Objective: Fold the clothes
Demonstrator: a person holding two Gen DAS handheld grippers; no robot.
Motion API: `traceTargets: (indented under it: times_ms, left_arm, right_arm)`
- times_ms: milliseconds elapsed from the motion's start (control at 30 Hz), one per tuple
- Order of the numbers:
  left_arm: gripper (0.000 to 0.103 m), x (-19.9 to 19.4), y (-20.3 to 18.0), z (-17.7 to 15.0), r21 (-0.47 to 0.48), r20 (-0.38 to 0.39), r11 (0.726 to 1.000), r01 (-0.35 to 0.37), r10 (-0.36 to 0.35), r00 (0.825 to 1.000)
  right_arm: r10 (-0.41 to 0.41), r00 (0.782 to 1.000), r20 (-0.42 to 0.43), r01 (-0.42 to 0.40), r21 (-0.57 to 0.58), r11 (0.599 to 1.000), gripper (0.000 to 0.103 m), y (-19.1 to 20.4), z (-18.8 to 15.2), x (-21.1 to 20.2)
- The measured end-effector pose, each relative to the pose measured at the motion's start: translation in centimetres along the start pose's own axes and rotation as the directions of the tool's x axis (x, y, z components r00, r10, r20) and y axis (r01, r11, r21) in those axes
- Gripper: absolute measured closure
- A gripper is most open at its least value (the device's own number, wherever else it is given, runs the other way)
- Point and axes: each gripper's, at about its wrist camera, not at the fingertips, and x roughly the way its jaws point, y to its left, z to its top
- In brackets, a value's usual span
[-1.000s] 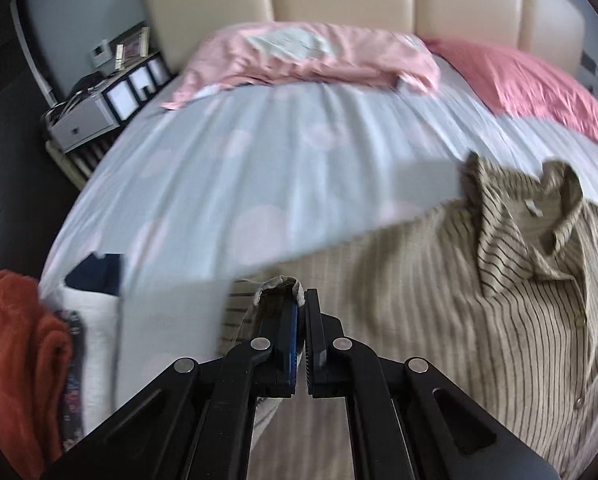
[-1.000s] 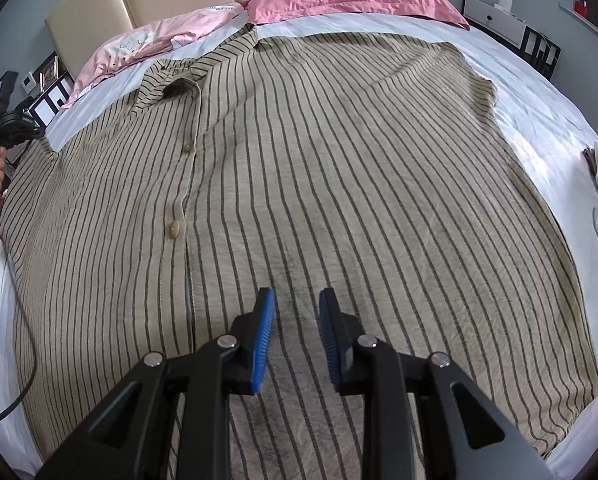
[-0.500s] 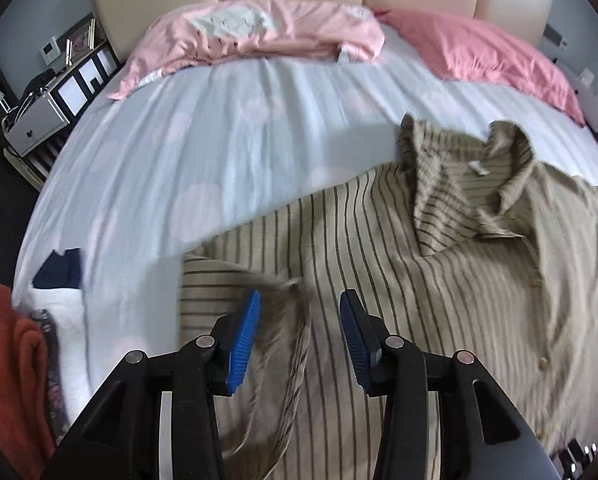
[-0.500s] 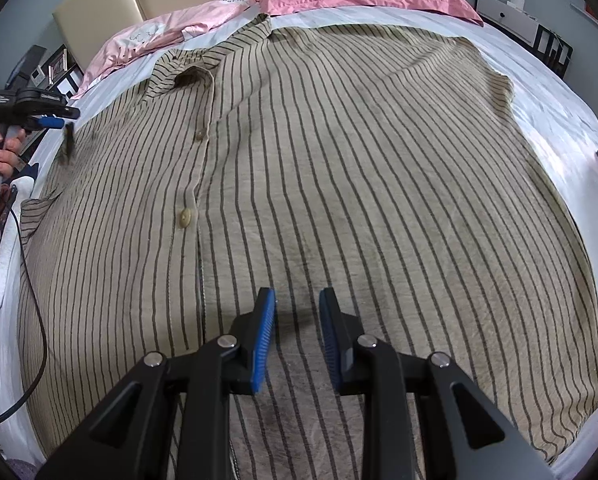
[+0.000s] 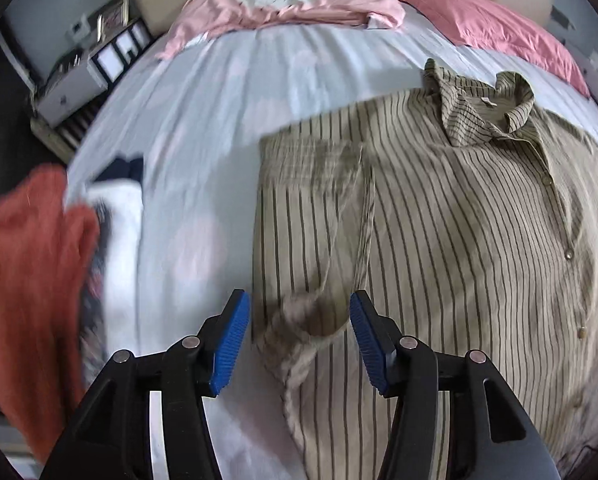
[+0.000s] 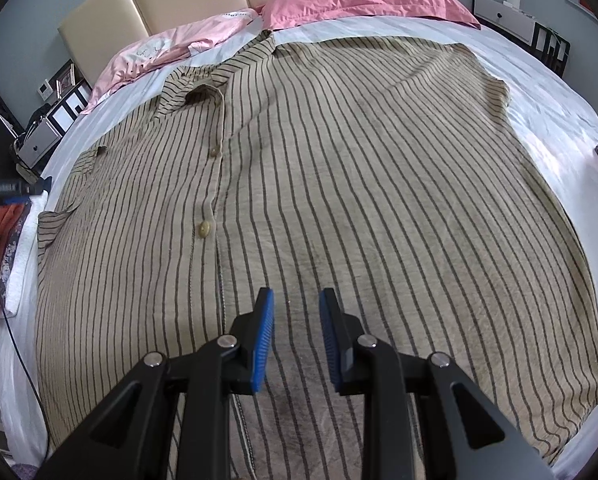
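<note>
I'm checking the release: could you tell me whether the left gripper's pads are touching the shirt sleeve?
Apart. In the left wrist view the left gripper is opening, and the sleeve cuff lies between its blue pads with a clear gap on each side.

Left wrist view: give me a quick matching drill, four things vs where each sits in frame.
Things:
1. striped shirt
2. orange garment
3. pink pillow
4. folded-in sleeve

Places:
A. far left edge of the bed
B. top right, by the headboard
C. spread over the right half
D. lying just ahead of the left hand-held gripper, whose jaws are opening

Pairs: 1-C, 2-A, 3-B, 4-D
</note>
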Motion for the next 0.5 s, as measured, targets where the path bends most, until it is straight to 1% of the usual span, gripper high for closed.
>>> traceTargets:
  times_ms: [67,100,233,300,367,467,500]
  left_arm:
    - [0.049,0.8,0.6,-1.3,-0.060,-0.014,0.996,0.071,-0.072,0.997]
    - [0.049,1.4,0.6,-1.8,-0.070,-0.028,0.993,0.100,-0.102,0.994]
    - [0.049,4.4,-0.6,-4.0,-0.065,-0.103,0.990,0.124,-0.130,0.986]
    - [0.049,5.0,-0.7,-4.9,-0.071,-0.102,0.991,0.117,-0.124,0.987]
    - [0.049,4.6,-0.8,-5.3,-0.083,-0.075,0.989,0.126,-0.132,0.988]
    - [0.049,3.5,-0.8,-5.7,-0.110,-0.069,0.973,0.203,-0.211,0.975]
    - [0.049,3.1,-0.9,-5.8,-0.116,-0.067,0.966,0.232,-0.241,0.968]
  right_arm:
    - [0.004,1.000,0.003,-0.004,-0.006,1.000,0.079,0.2,-0.1,-0.1]
    - [0.005,1.000,0.004,-0.005,-0.010,1.000,0.079,0.3,-0.1,-0.2]
    - [-0.001,1.000,0.001,0.001,-0.015,1.000,0.079,0.4,-0.1,0.0]
    - [-0.002,1.000,-0.009,0.001,-0.027,1.000,0.079,0.4,-0.1,0.4]
    - [-0.003,1.000,-0.020,0.002,-0.034,0.999,0.079,0.5,-0.1,0.9]
    - [0.041,0.998,-0.055,-0.047,-0.113,0.993,0.079,0.7,-0.1,1.3]
    - [0.044,0.997,-0.057,-0.050,-0.112,0.992,0.079,0.7,-0.1,1.3]
